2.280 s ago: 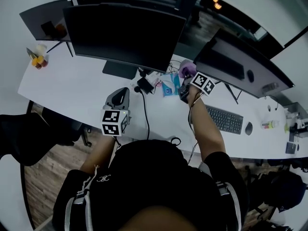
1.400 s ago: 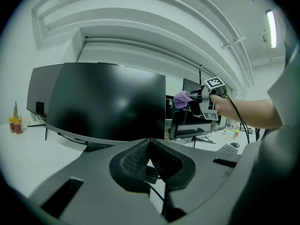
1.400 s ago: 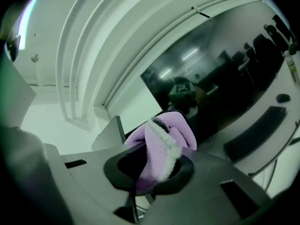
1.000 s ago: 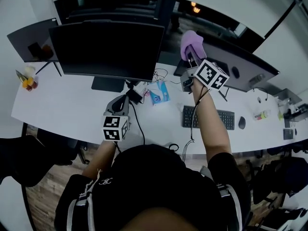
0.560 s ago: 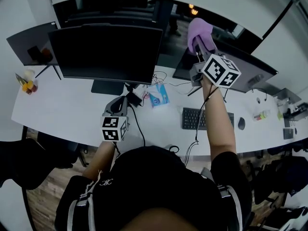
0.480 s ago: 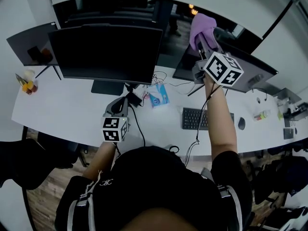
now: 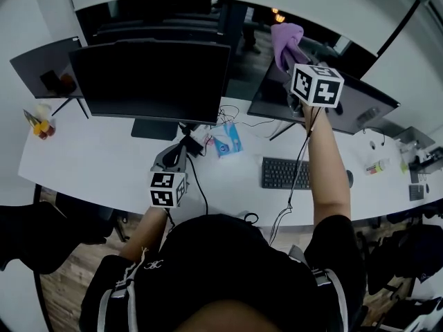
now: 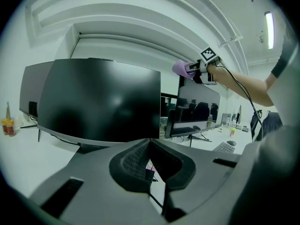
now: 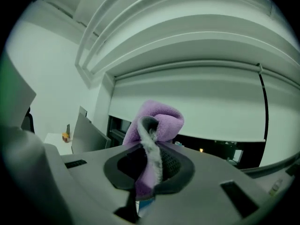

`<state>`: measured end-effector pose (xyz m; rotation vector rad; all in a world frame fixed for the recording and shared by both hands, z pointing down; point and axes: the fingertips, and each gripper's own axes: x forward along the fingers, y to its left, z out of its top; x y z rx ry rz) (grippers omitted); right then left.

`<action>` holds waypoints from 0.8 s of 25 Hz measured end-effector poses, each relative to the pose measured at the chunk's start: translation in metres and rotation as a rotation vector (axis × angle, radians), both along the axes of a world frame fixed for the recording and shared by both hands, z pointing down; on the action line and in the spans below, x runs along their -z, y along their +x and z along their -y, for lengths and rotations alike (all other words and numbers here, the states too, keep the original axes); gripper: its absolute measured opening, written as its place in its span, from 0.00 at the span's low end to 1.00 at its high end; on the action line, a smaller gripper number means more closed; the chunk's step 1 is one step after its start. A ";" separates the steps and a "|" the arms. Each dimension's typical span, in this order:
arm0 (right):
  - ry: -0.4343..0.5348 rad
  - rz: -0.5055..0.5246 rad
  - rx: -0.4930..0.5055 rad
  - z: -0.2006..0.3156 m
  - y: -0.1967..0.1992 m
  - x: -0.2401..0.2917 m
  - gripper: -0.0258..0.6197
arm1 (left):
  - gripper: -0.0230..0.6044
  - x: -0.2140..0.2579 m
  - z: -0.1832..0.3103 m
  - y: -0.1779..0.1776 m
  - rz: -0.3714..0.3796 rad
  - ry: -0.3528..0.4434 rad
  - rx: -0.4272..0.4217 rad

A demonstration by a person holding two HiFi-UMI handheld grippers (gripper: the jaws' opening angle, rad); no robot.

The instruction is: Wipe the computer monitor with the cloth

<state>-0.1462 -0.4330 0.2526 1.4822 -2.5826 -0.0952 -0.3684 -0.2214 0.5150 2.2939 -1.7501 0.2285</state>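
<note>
My right gripper (image 7: 294, 64) is raised high, shut on a purple cloth (image 7: 286, 39) that bunches above its fingertips. The cloth (image 9: 158, 120) stands out from between the jaws of the right gripper (image 9: 150, 159). It hangs over the top left edge of the right-hand monitor (image 7: 349, 106). A larger dark monitor (image 7: 152, 78) stands at centre left. In the left gripper view the cloth (image 8: 180, 69) shows beside the top corner of the right monitor (image 8: 199, 109). My left gripper (image 7: 173, 159) rests low over the desk, shut and holding nothing (image 8: 150, 146).
A third monitor (image 7: 38, 64) stands at far left with small bottles (image 7: 38, 125) in front of it. On the white desk (image 7: 90, 151) lie a blue packet (image 7: 227, 142), cables (image 7: 197, 178), a keyboard (image 7: 285, 173) and a mouse (image 7: 348, 178). A bottle (image 7: 377, 166) lies at the right.
My right gripper rose from desk level with the purple cloth and moved right, up to the right monitor's top edge. The left gripper stayed in place.
</note>
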 end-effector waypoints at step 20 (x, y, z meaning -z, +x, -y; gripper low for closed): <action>-0.070 0.048 -0.039 0.025 0.119 0.001 0.13 | 0.06 0.011 0.015 0.093 -0.005 -0.021 -0.018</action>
